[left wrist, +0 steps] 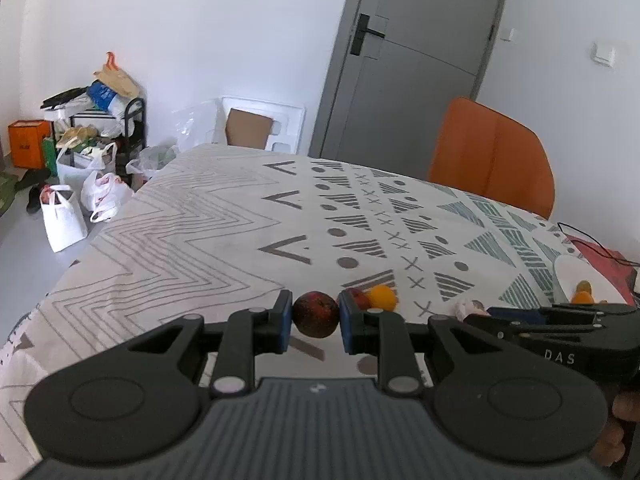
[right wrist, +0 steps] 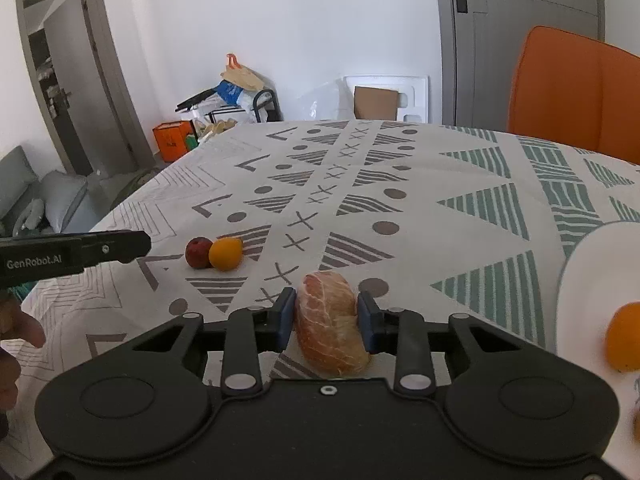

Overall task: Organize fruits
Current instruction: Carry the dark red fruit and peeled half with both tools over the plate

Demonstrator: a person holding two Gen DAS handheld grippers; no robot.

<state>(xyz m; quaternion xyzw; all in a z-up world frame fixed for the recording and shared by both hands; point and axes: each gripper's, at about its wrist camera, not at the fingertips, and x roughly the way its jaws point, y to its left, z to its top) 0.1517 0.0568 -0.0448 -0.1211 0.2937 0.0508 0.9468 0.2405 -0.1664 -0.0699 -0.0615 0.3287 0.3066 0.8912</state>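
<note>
A: What's the setting?
B: A patterned tablecloth, with an orange chair and grey door at one o'clock.
A: And the grippers?
B: The left gripper pinches a dark red fruit. The right gripper clamps a peeled citrus, its long axis toward six o'clock; a white plate sits at three.

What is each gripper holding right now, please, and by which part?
The left gripper clamps a dark red fruit across its sides. The right gripper holds a peeled citrus segment by its flat sides.

- We see a dark red round fruit held above the cloth.
- A peeled citrus piece rests lengthwise.
- A small red fruit touches an orange one.
</note>
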